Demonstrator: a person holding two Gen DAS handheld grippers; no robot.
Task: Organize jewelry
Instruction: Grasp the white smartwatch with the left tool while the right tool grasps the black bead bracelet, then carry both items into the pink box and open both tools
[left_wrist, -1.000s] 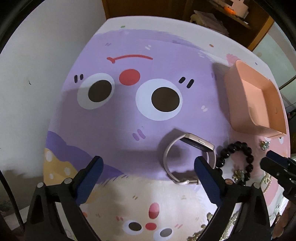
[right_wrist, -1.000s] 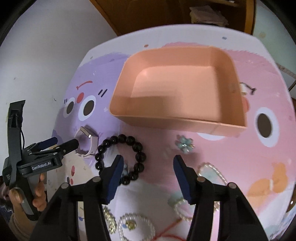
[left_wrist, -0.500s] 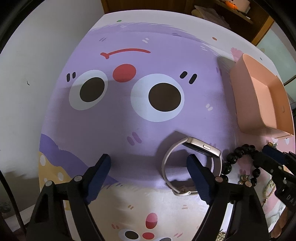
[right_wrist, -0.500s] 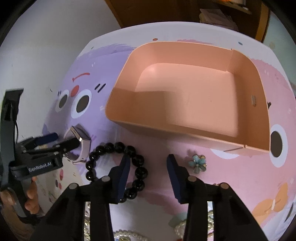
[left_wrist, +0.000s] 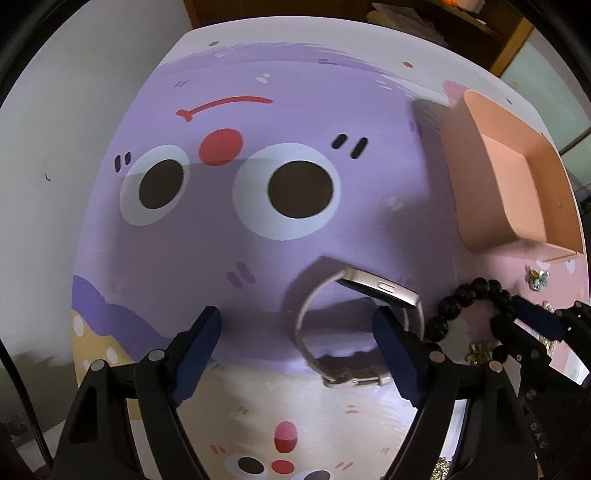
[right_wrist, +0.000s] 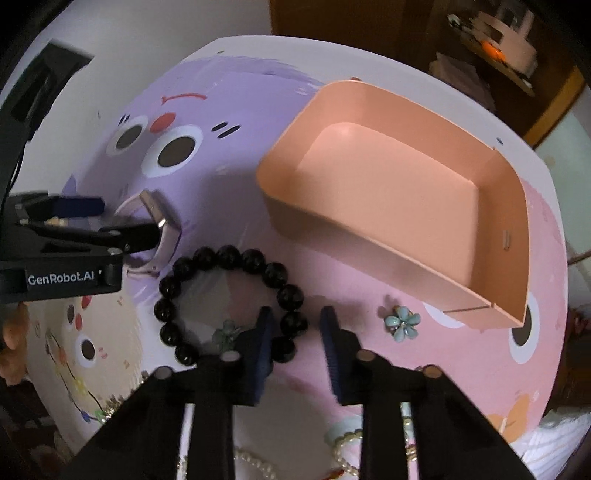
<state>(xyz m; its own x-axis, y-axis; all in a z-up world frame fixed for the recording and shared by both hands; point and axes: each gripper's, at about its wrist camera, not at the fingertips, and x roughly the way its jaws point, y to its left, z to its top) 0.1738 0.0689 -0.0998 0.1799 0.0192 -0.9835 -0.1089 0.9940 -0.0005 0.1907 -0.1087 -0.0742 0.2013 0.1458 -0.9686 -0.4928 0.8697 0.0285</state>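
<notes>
Presently, our right gripper (right_wrist: 293, 328), jaws partly closed, holding nothing, straddles 1 bead of the black bracelet (right_wrist: 229, 302). Left gripper (left_wrist: 297, 330) gapes wide beside the watch (left_wrist: 360, 325); we should pinch squarely, then lift toward the far-right tray (right_wrist: 406, 229).

Dim indoor lighting is casting soft shadows across the mat (left_wrist: 221, 236); fisheye distortion is bending its edges, and corners are vignetting black.

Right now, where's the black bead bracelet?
In the right wrist view the black bead bracelet lies on the mat, left of centre, between the watch and the blue flower brooch, near the peach tray.
</notes>
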